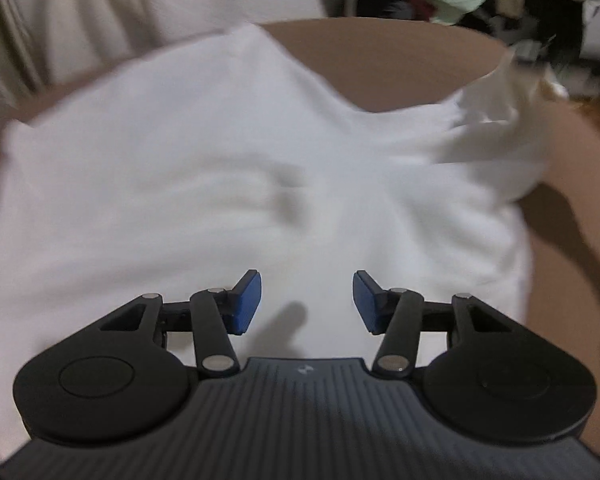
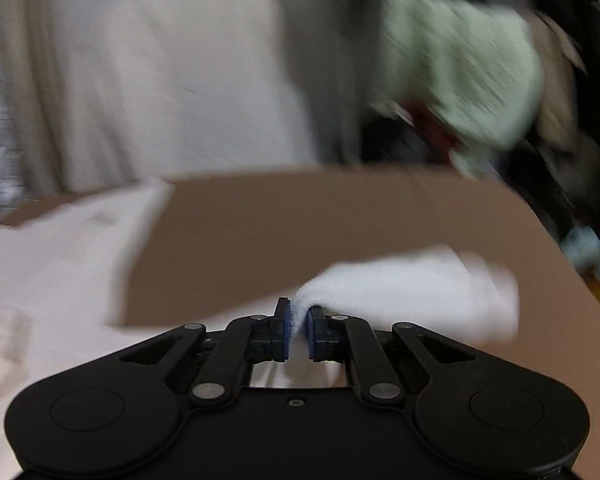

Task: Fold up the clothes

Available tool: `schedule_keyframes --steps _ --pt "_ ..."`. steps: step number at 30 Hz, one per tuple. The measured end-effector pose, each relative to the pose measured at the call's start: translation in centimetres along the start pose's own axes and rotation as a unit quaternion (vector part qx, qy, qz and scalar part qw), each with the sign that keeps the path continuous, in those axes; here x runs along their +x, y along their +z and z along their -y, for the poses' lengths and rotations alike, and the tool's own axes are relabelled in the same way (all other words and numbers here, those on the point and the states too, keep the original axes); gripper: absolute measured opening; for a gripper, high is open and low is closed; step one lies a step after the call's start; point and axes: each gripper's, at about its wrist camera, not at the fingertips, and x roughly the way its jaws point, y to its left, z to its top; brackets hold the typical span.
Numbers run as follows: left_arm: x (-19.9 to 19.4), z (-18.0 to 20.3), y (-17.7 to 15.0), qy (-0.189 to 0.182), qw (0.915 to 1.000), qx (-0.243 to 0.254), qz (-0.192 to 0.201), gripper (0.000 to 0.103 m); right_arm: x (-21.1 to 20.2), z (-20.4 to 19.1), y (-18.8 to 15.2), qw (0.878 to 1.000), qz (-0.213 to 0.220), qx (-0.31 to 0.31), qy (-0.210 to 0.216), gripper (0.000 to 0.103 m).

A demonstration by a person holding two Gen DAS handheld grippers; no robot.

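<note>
A white garment (image 1: pixel 204 184) lies spread over the brown table (image 1: pixel 380 64) and fills most of the left wrist view. My left gripper (image 1: pixel 307 304) hovers just above it, open and empty, blue pads apart. One part of the garment is lifted at the far right (image 1: pixel 496 120). In the right wrist view my right gripper (image 2: pixel 298 330) is shut on a bunched fold of the white garment (image 2: pixel 412 292), held above the table (image 2: pixel 320 220). More of the garment lies flat at the left (image 2: pixel 60 256). Both views are blurred by motion.
Pale curtains (image 1: pixel 100 20) hang behind the table. A light green cloth (image 2: pixel 460 68) and dark clutter (image 2: pixel 560 140) sit beyond the table's far right edge. The table's curved far edge (image 1: pixel 380 22) is close.
</note>
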Motion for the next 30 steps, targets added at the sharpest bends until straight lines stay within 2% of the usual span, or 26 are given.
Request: schedule_keyframes --steps 2,6,7,10,11,13,16,17,18,20,21,23,24,25,28,30 --pt "-0.9 -2.3 -0.3 0.036 0.9993 0.006 0.006 0.051 -1.7 -4.6 2.9 0.998 0.027 -0.035 0.05 0.011" --pt "-3.9 -7.1 -0.9 0.06 0.9962 -0.045 0.044 0.056 -4.7 -14.8 6.8 0.983 0.061 -0.092 0.146 0.011" --pt "-4.7 -8.0 -1.1 0.073 0.9942 -0.052 0.058 0.061 -5.0 -17.2 7.3 0.979 0.063 -0.104 0.164 0.011" --pt "-6.4 -10.3 -1.9 0.099 0.9888 -0.061 0.093 0.067 -4.8 -24.4 7.1 0.97 0.048 -0.125 0.201 0.011" --pt "-6.7 -11.0 -2.3 0.101 0.9879 -0.063 0.1 0.068 -4.2 -26.8 6.3 0.967 0.035 -0.141 0.207 0.011" --pt "-6.5 -11.9 -3.1 0.096 0.9884 -0.07 0.094 0.072 -2.7 -31.1 3.5 0.962 0.013 -0.194 0.19 0.011" --pt "-5.4 -12.9 -4.9 0.093 0.988 -0.09 0.085 0.073 0.8 -35.8 -2.7 0.947 -0.063 -0.268 0.163 0.016" --pt "-5.0 -13.1 -5.6 0.09 0.9875 -0.097 0.086 0.073 1.5 -36.4 -4.8 0.939 -0.091 -0.28 0.18 0.019" --pt "-4.5 -13.2 -6.4 0.086 0.987 -0.104 0.088 0.074 1.7 -36.6 -6.5 0.932 -0.111 -0.279 0.203 0.028" --pt "-3.2 -12.9 -7.5 0.093 0.9885 -0.099 0.067 0.078 0.7 -35.6 -8.8 0.923 -0.133 -0.253 0.259 0.033" --pt "-2.4 -12.4 -7.8 0.11 0.9891 -0.086 0.048 0.079 -0.1 -34.7 -9.6 0.912 -0.145 -0.235 0.302 0.032" --pt "-1.1 -10.7 -7.7 0.176 0.9837 -0.036 0.015 0.079 -2.1 -32.5 -10.2 0.898 -0.15 -0.205 0.36 0.032" --pt "-1.1 -10.2 -7.8 0.188 0.9814 -0.023 0.031 0.079 -3.3 -31.2 -10.2 0.898 -0.143 -0.194 0.368 0.033" --pt "-1.3 -9.8 -7.8 0.195 0.9795 -0.017 0.046 0.079 -4.5 -30.1 -10.2 0.908 -0.129 -0.189 0.352 0.037" --pt "-2.8 -9.6 -7.4 0.178 0.9788 -0.054 0.085 0.079 -6.5 -26.5 -10.2 0.945 -0.086 -0.191 0.252 0.044" --pt "-3.8 -8.6 -7.3 0.169 0.9782 -0.028 0.117 0.08 -6.6 -24.2 -10.8 0.962 -0.065 -0.203 0.17 0.047"
